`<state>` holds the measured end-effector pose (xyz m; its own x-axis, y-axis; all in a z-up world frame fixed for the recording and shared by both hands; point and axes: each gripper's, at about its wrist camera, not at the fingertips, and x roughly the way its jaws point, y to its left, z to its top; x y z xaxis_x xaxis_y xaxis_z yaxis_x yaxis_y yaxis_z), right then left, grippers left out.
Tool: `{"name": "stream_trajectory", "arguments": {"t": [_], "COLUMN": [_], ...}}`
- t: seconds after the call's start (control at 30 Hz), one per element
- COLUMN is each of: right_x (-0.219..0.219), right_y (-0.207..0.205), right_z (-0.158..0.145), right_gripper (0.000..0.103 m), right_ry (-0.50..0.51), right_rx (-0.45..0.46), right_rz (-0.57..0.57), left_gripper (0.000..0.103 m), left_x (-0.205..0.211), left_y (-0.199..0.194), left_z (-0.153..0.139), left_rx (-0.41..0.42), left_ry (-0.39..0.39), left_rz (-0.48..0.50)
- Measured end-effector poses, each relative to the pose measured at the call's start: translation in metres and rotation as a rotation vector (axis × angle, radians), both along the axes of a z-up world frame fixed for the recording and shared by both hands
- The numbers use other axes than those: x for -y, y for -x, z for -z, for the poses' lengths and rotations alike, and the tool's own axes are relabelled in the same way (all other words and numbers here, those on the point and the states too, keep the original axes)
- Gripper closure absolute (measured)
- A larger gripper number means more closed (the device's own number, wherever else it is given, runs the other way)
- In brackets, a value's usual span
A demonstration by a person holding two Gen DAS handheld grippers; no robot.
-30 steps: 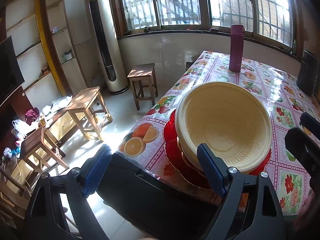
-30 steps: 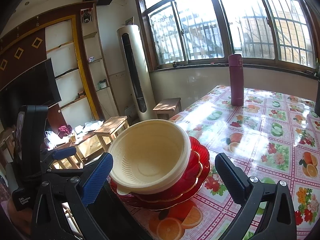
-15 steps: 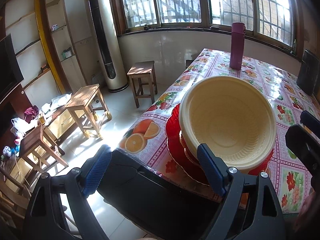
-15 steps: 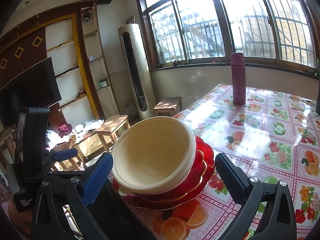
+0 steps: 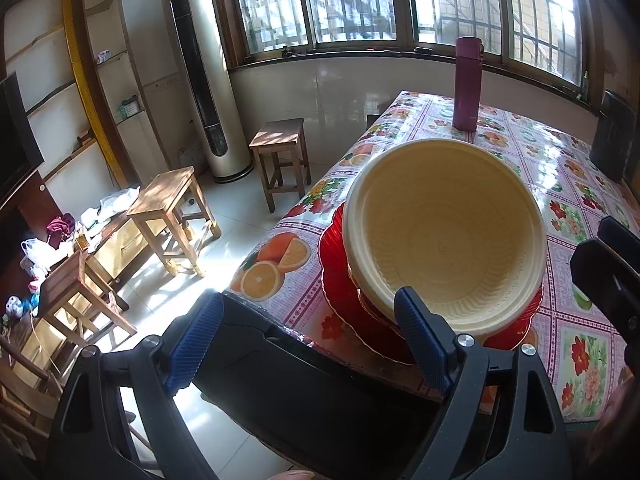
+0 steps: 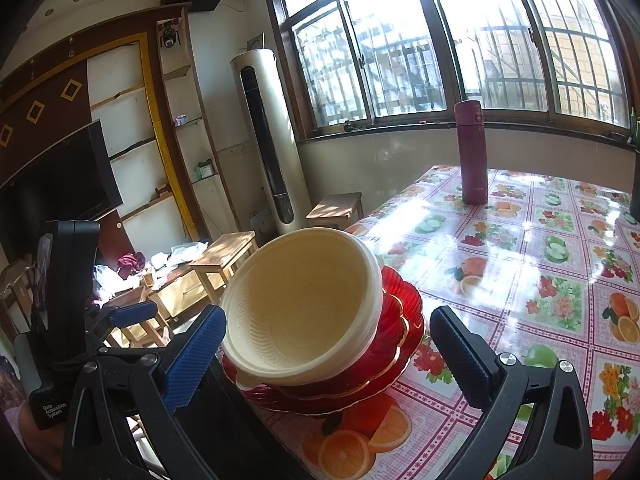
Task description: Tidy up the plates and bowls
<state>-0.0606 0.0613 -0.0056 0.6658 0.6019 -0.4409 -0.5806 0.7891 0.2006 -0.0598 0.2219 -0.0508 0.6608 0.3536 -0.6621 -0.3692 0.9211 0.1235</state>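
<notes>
Both grippers hovered near the table's corner, left gripper and right gripper spread wide, apparently gripping nothing.

Bowl sitting on stacked plates at the near corner of the table, flask standing upright far behind them by the window, stools standing on the floor left of the table, both open grippers hanging before the stack.

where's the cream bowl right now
The cream bowl sits on the stack of red plates at the near left corner of the table, centred in both wrist views, well short of the maroon flask.
</notes>
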Motion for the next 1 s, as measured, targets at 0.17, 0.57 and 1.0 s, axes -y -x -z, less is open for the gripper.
{"name": "stream_trajectory", "arguments": {"t": [0.17,0.57,1.0], "right_x": [0.002,0.004,0.005], "right_y": [0.002,0.004,0.022], "right_z": [0.0,-0.003,-0.012], "right_gripper": [0.0,0.0,0.0], "right_ry": [-0.012,-0.02,-0.017], "right_rx": [-0.002,0.003,0.029], "right_rz": [0.003,0.001,-0.004], "left_gripper": [0.015,0.015,0.015], "left_x": [0.001,0.005,0.007], "left_y": [0.0,0.004,0.012], "left_z": [-0.001,0.0,-0.001], "left_rx": [-0.004,-0.015,-0.018], "left_ry": [0.003,-0.01,-0.018], "left_rz": [0.006,0.016,0.024]}}
